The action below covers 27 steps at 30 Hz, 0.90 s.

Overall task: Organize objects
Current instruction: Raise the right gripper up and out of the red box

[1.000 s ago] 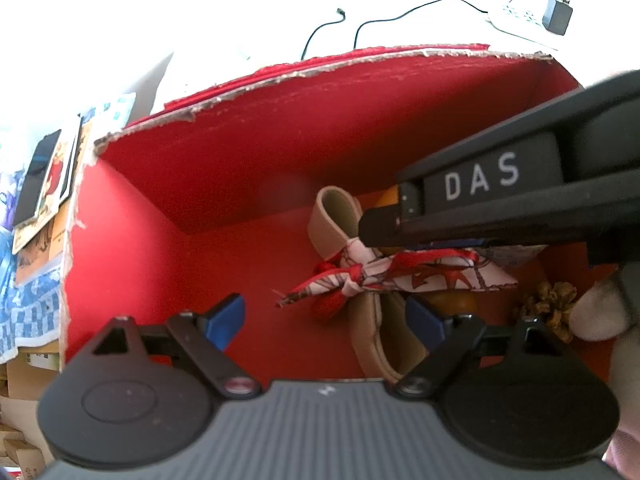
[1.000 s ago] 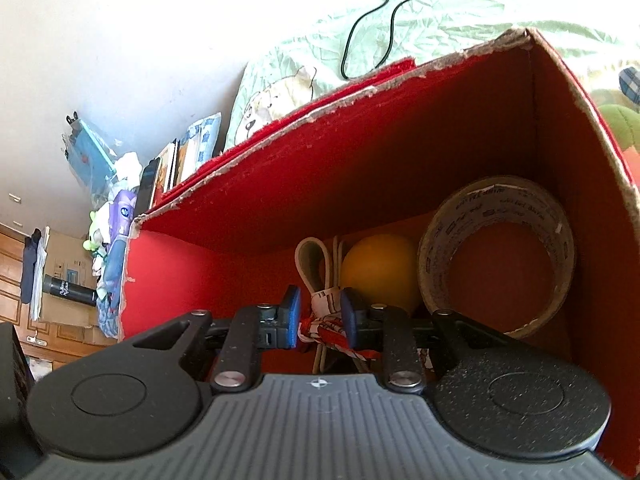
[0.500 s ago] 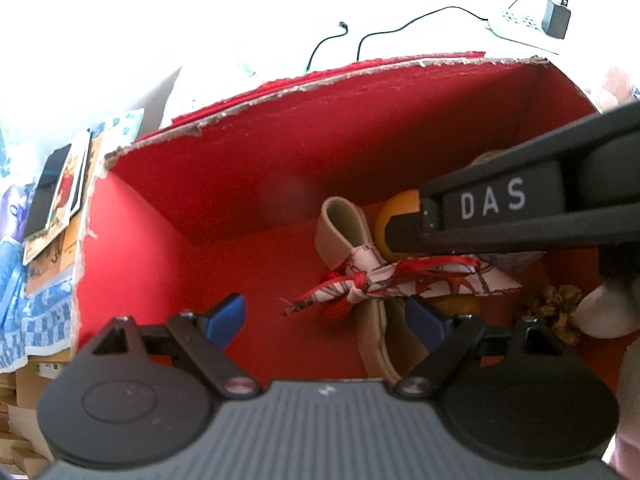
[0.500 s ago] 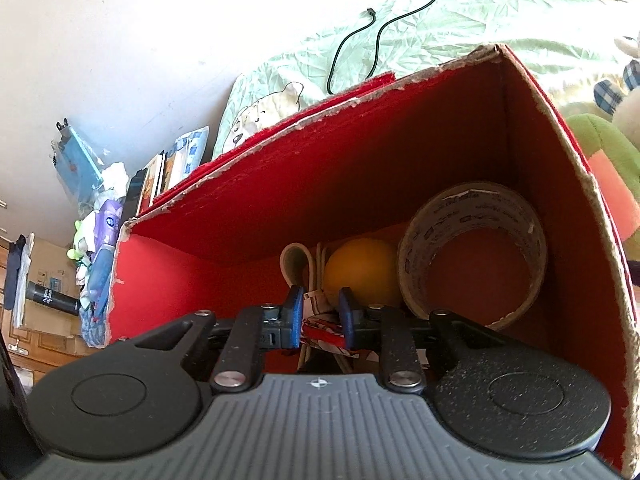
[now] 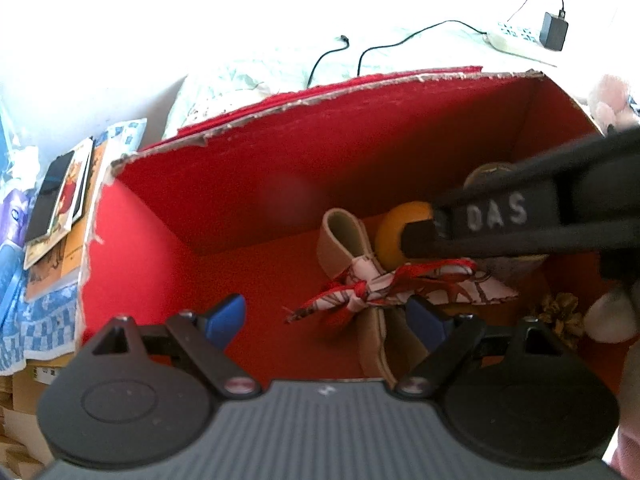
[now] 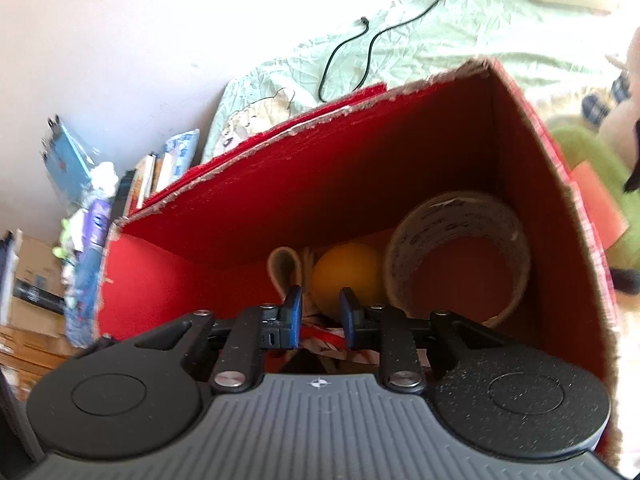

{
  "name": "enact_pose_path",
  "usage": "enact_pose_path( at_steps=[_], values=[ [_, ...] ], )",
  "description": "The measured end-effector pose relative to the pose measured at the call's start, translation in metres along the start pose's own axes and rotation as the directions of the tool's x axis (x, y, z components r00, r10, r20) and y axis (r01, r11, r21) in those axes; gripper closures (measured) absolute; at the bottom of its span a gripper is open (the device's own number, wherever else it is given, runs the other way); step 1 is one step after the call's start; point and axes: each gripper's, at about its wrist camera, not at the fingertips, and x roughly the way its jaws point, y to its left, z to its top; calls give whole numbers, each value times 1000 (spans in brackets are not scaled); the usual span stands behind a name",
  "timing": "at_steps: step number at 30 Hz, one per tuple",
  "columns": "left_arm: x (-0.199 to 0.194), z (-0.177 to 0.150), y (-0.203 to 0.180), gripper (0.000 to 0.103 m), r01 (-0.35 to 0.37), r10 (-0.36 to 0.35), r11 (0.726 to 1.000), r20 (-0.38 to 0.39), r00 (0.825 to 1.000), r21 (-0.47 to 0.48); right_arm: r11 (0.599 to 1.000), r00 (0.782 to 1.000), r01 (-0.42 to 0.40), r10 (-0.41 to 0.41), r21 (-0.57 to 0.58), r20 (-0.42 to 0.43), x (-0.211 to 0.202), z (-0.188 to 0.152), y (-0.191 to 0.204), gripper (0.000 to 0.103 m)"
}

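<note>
Gripping the red-and-white scarf [image 5: 404,290] between nearly closed jaws, the right gripper [image 6: 319,316] hangs inside the red box [image 5: 224,184]. The left gripper [image 5: 332,320] is spread open, empty. Only its view shows the pinecone [image 5: 558,314].

I count one red cardboard box [image 5: 240,208]. In it: one orange ball [image 6: 346,276], one wide roll of printed tape [image 6: 456,224], one beige looped strap [image 5: 344,236], one red-and-white patterned scarf [image 5: 400,292], one brown dried cluster [image 5: 560,316].

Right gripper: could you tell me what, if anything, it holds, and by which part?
The right gripper pinches the red-and-white patterned scarf near its right end, inside the red box. The left gripper is open and holds nothing.
</note>
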Motion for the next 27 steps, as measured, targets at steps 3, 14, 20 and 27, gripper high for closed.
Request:
enact_pose_path(
  at_steps=[3, 14, 20, 27],
  values=[
    [-3, 0, 0, 14, -32, 32, 999, 7, 999, -6, 999, 1000, 9, -9, -39, 17, -8, -2, -4, 79],
    [-26, -3, -3, 14, -61, 63, 993, 24, 998, -98, 994, 998, 8, -2, -107, 62, -30, -1, -10, 79],
    [-42, -7, -5, 9, -87, 93, 986, 33, 995, -145, 991, 996, 10, 2, -131, 95, -40, -8, -7, 78],
    [-66, -16, -3, 9, -80, 92, 976, 47, 995, -203, 985, 989, 22, 3, -169, 150, -56, -21, -4, 78]
  ],
)
